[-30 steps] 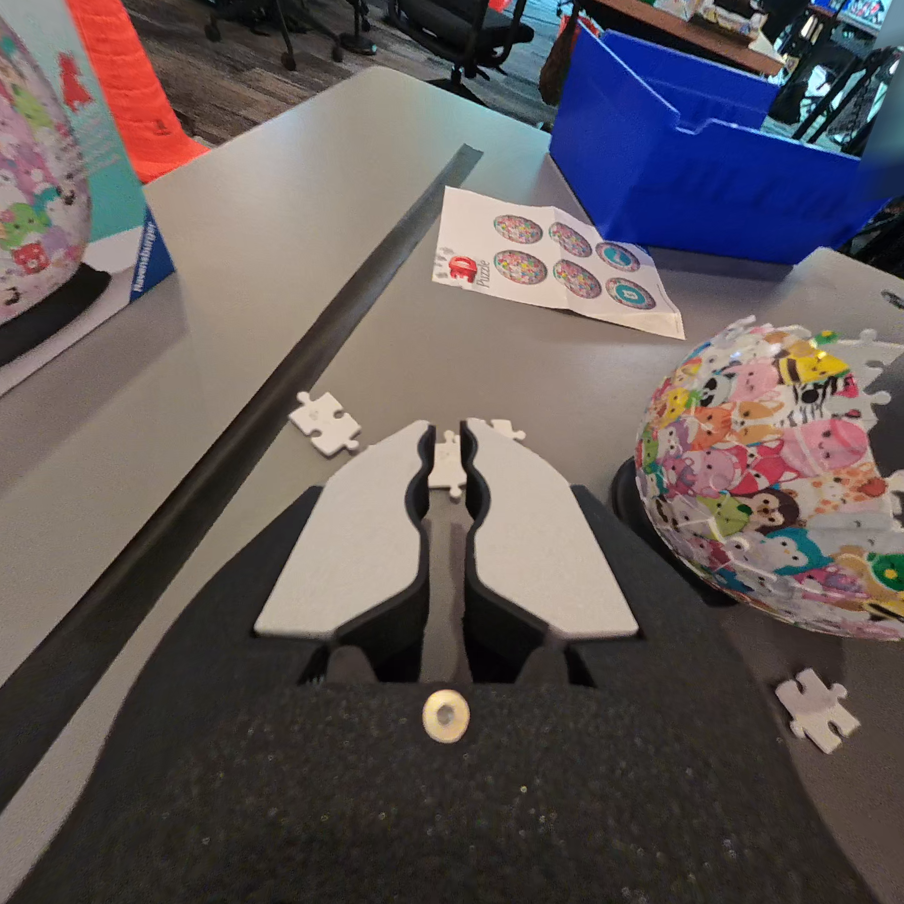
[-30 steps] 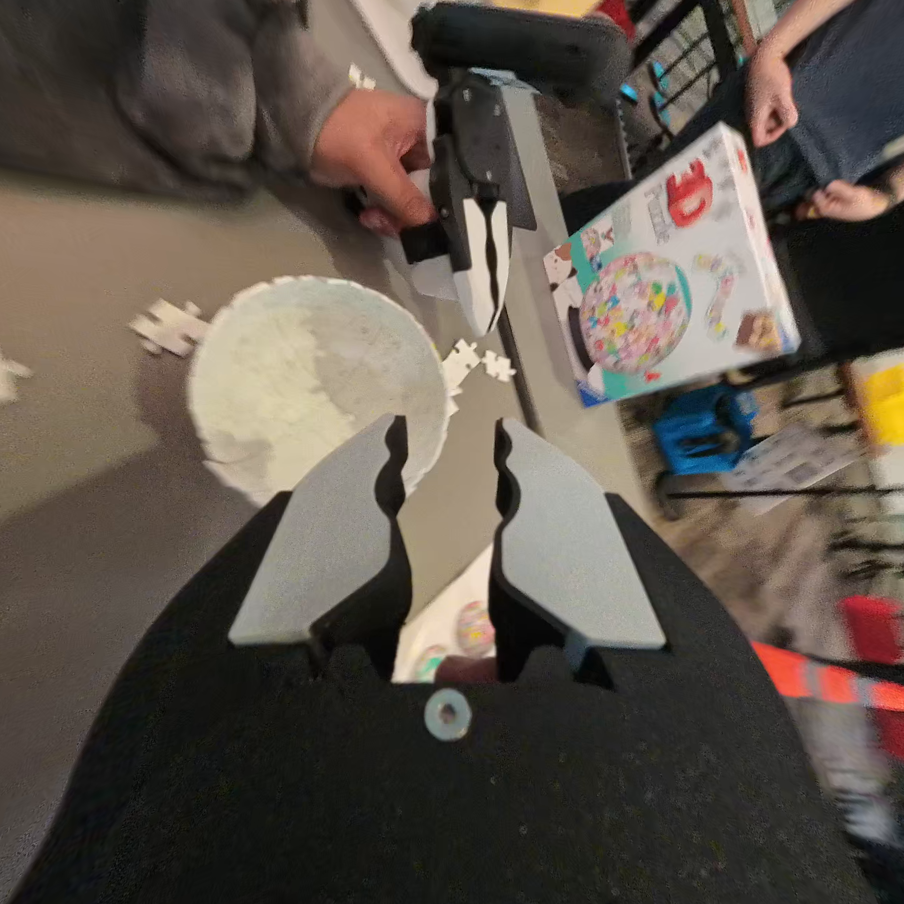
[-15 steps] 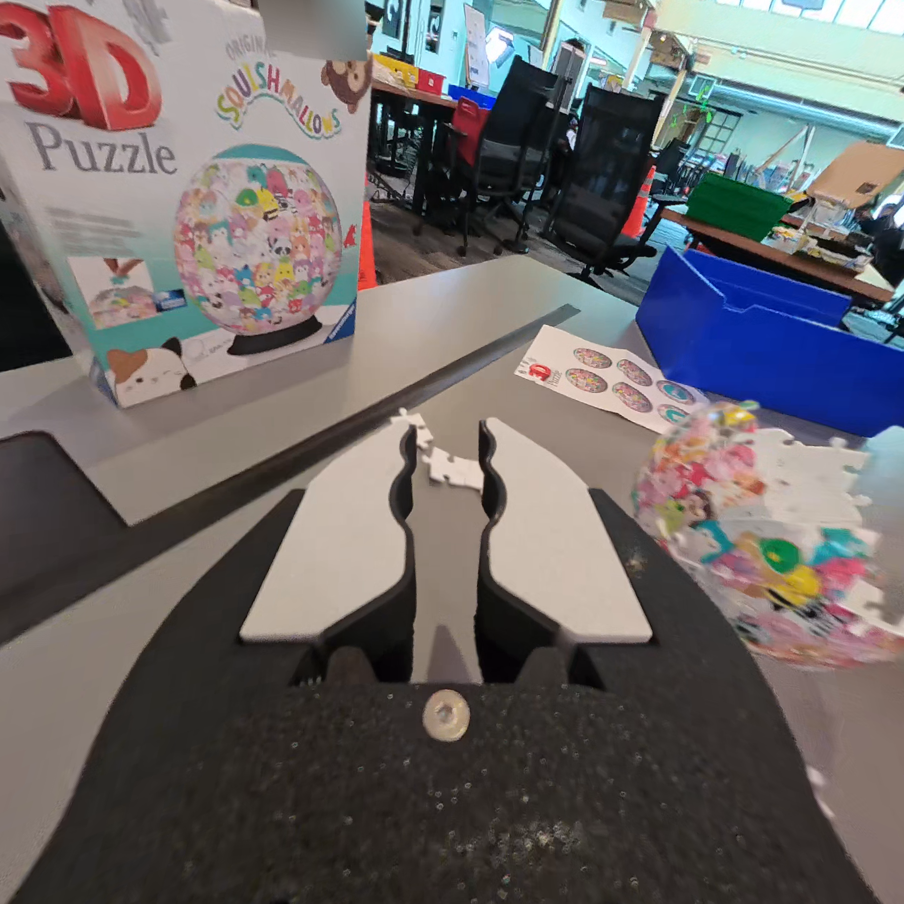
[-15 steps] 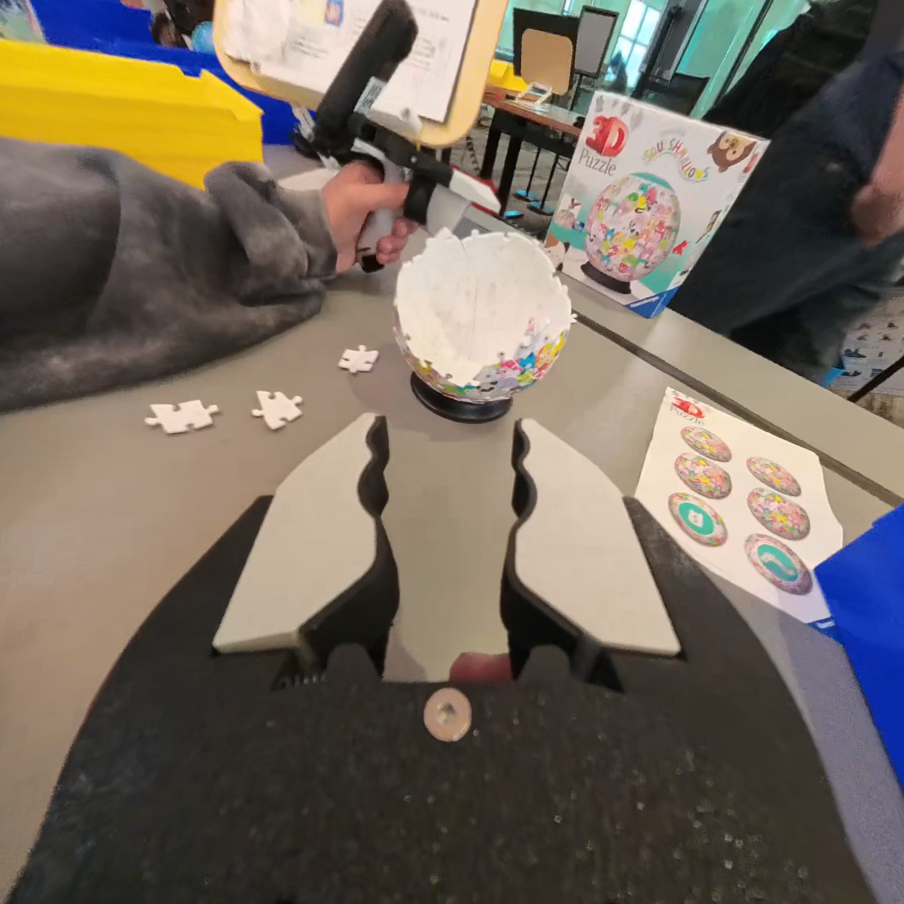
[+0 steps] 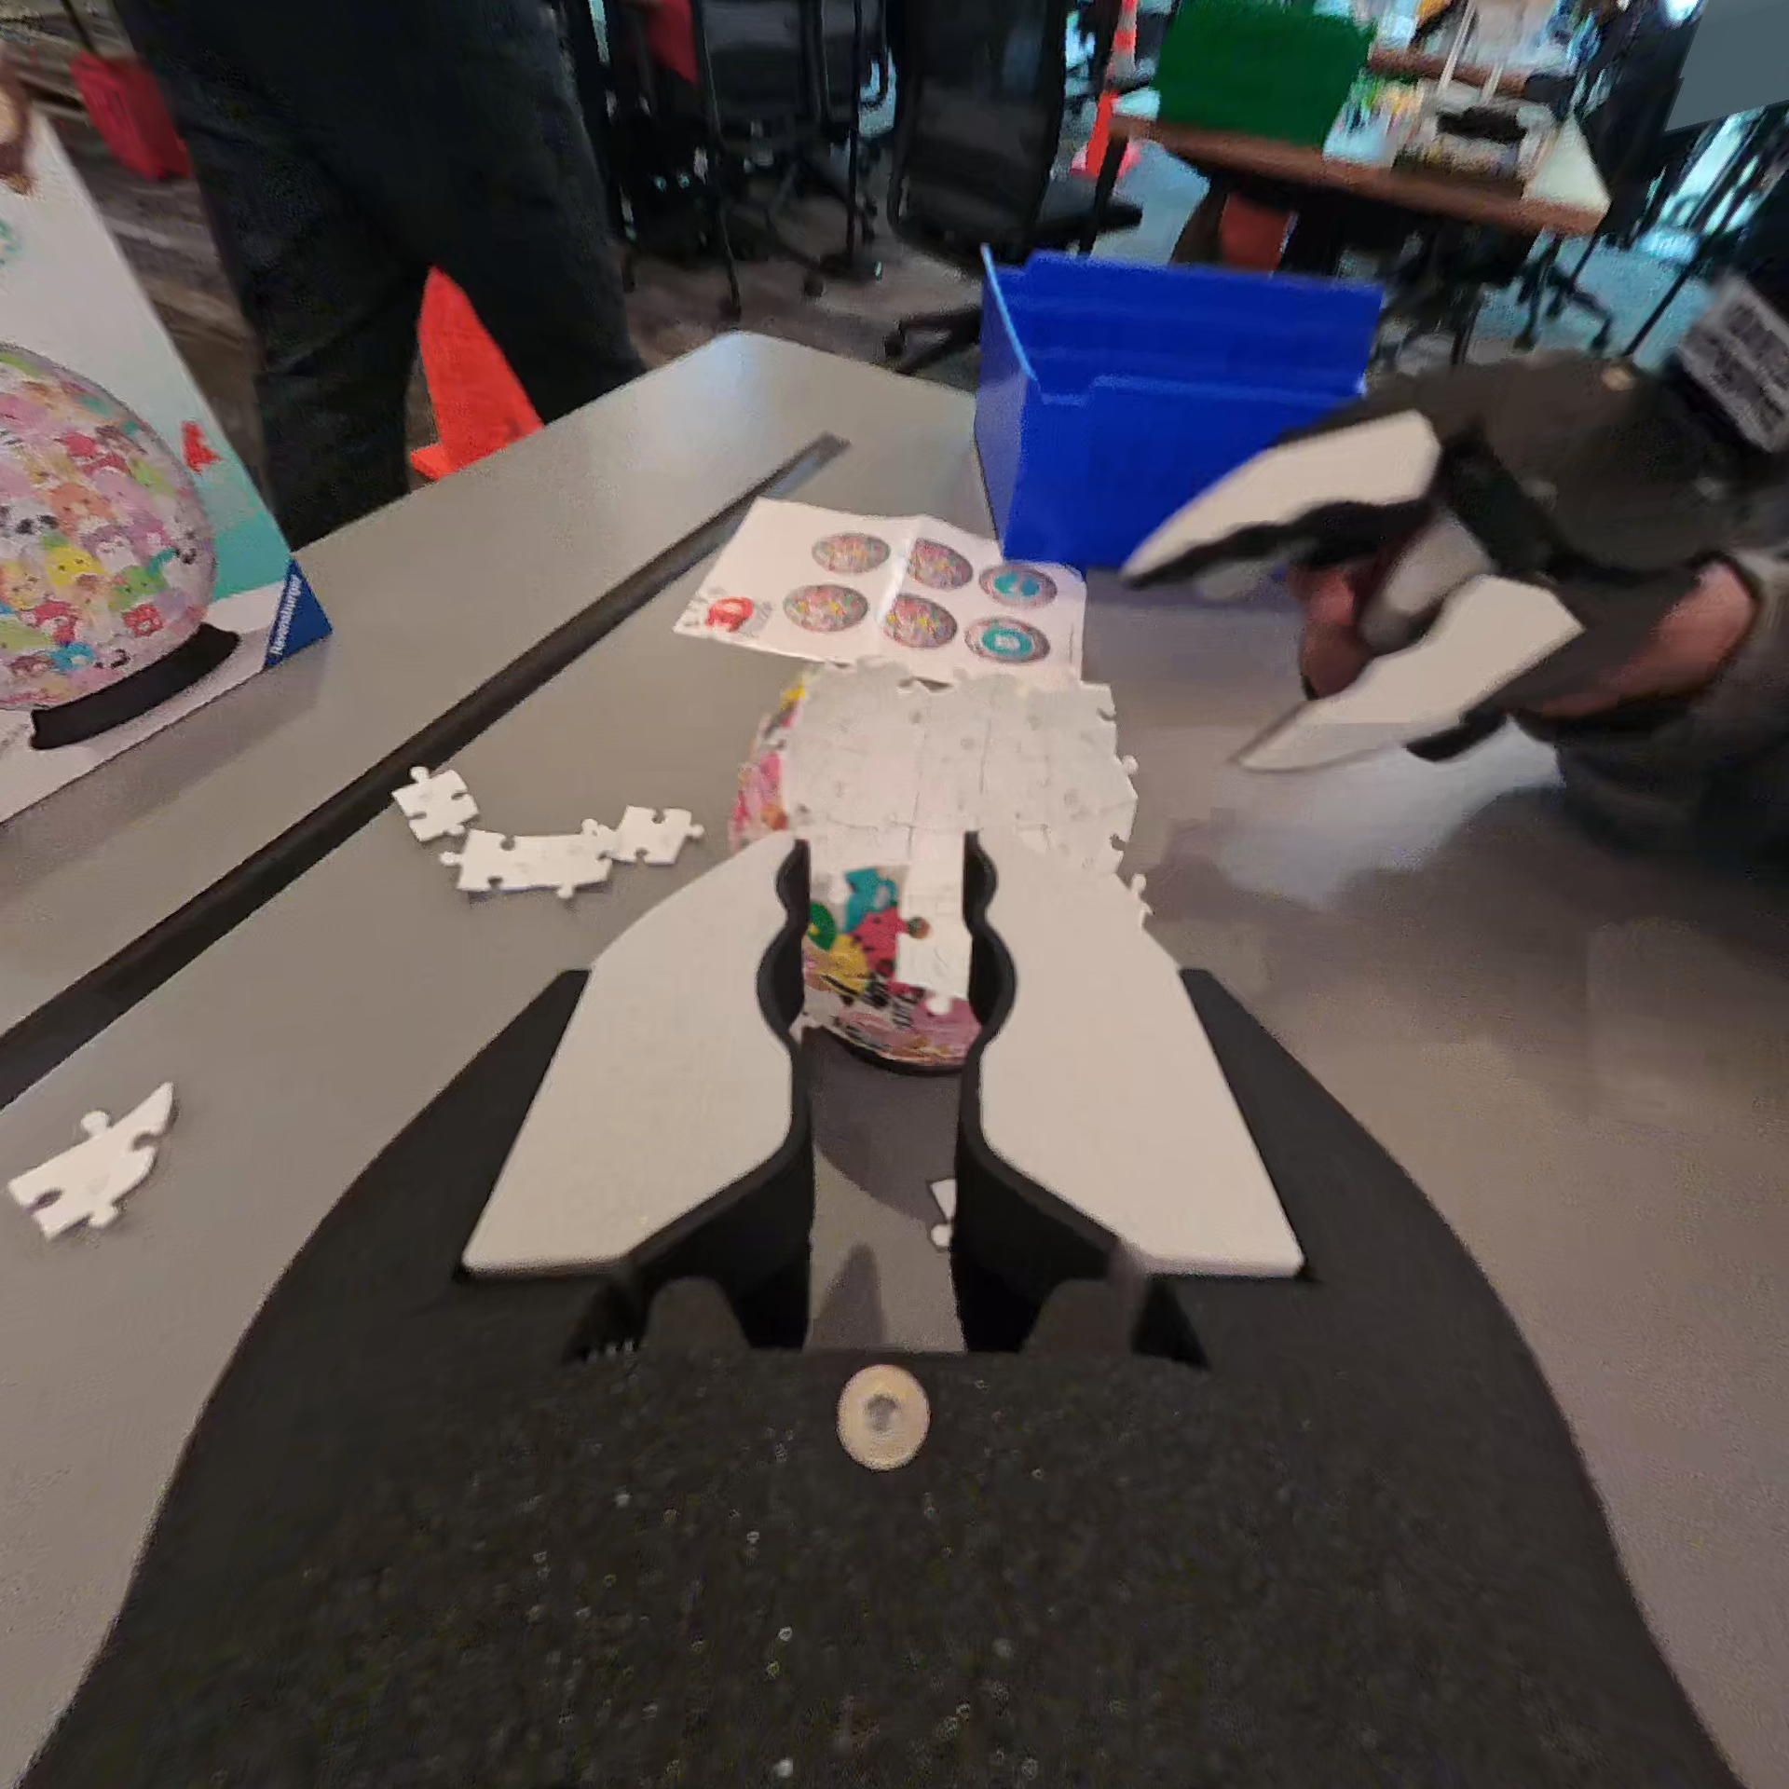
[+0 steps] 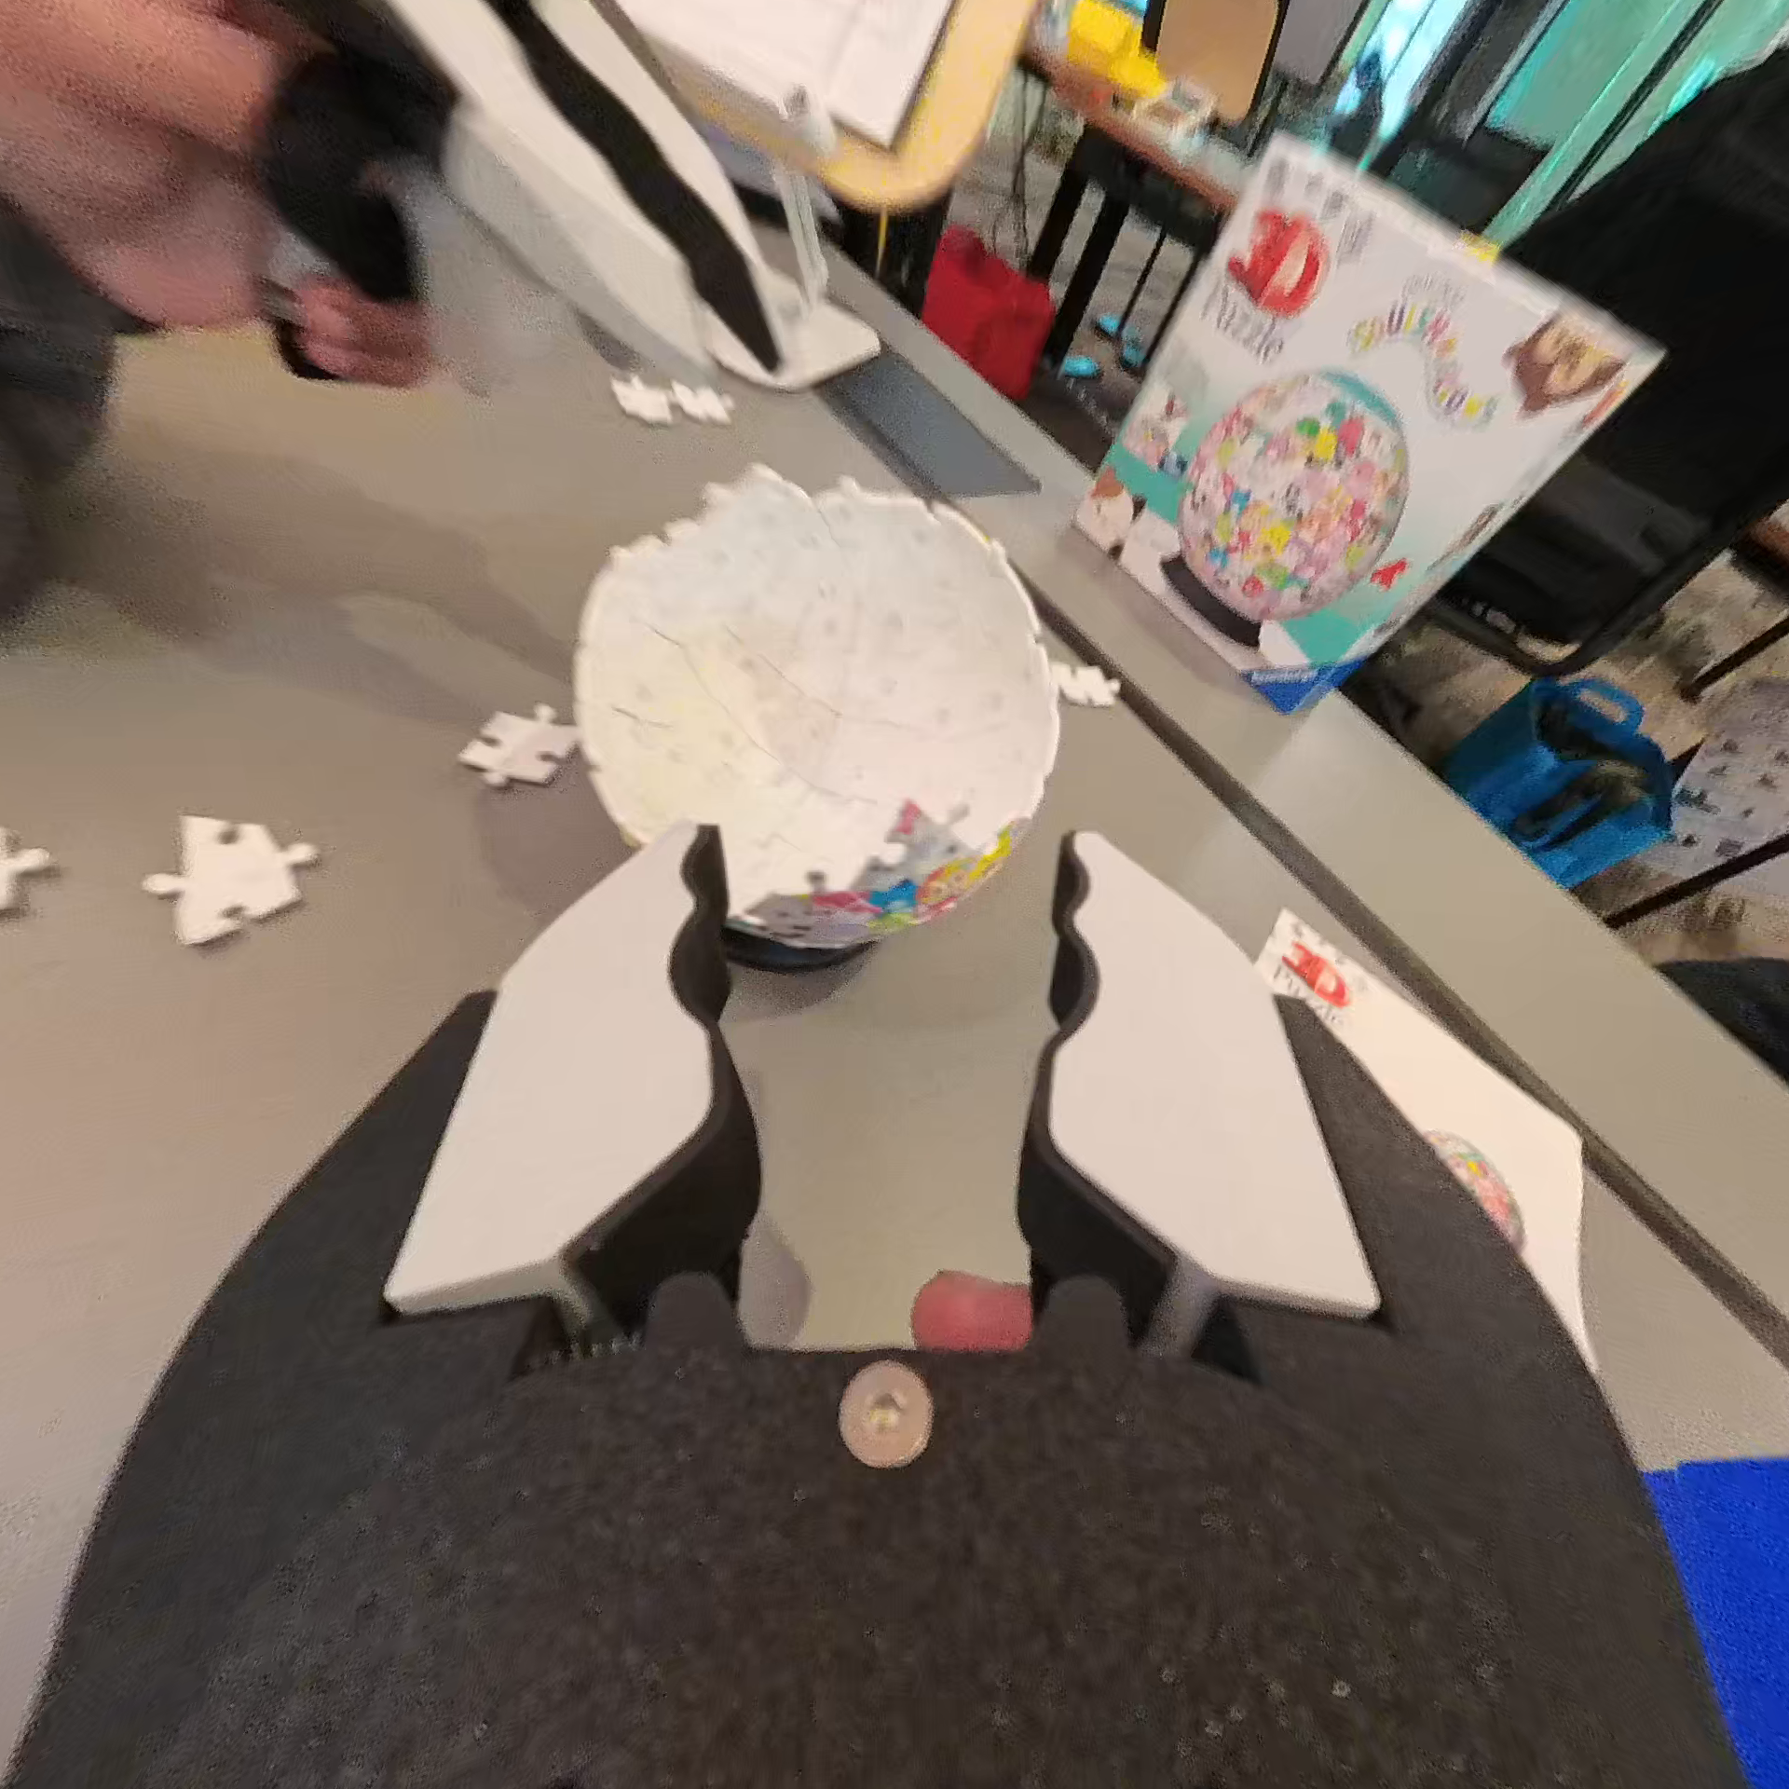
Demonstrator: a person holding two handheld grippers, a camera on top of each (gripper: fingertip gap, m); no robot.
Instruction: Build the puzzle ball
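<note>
Both grippers have swung round to face the ball, which sat off to the side of the left one half a second ago. Now the left gripper hangs just in front of the ball, its fingers apart with nothing between them. The right gripper is spread wide and empty too, close to the ball's rim. The ball is a half-built white bowl on a dark stand in the middle of the grey table. Loose pieces lie near it. The box stands farther back, and a paper sheet lies beside a blue bin.
</note>
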